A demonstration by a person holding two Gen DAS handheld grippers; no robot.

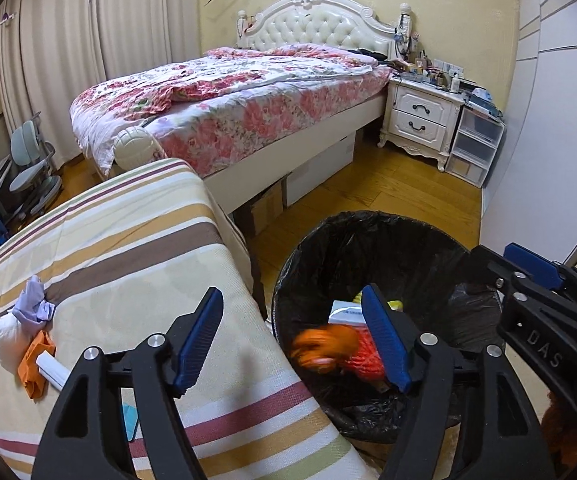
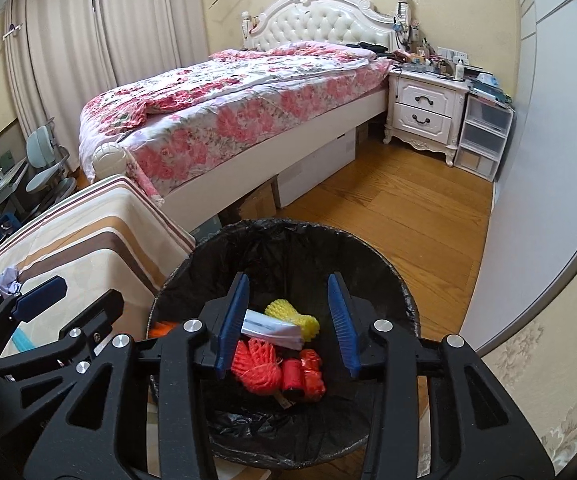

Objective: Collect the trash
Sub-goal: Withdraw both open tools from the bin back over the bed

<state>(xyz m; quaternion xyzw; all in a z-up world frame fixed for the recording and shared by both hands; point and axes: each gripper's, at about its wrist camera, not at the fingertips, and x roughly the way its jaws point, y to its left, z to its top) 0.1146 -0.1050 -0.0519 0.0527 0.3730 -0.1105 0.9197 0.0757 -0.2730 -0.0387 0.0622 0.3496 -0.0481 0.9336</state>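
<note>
A black-lined trash bin (image 1: 428, 240) stands on the floor beside a striped table. My left gripper (image 1: 292, 320) is open at the bin's left rim; a blurred orange piece (image 1: 320, 350) is in mid-air between its fingers, over the bin. My right gripper (image 2: 288, 312) is open and empty above the bin (image 2: 288, 236). Inside lie red netting (image 2: 254, 370), a red wrapper (image 2: 310, 374), yellow netting (image 2: 292, 316) and a white packet (image 2: 272, 328). On the striped table (image 1: 128, 248) lie a crumpled white-purple paper (image 1: 28, 308), an orange scrap (image 1: 36, 364) and a white roll (image 1: 52, 372).
A bed with a floral quilt (image 1: 228, 96) stands behind, with boxes under it. A white nightstand (image 1: 420, 116) and plastic drawers (image 1: 476, 144) stand at the right wall. A grey chair (image 1: 32, 168) is at the far left. A blue item (image 1: 130, 420) lies on the table.
</note>
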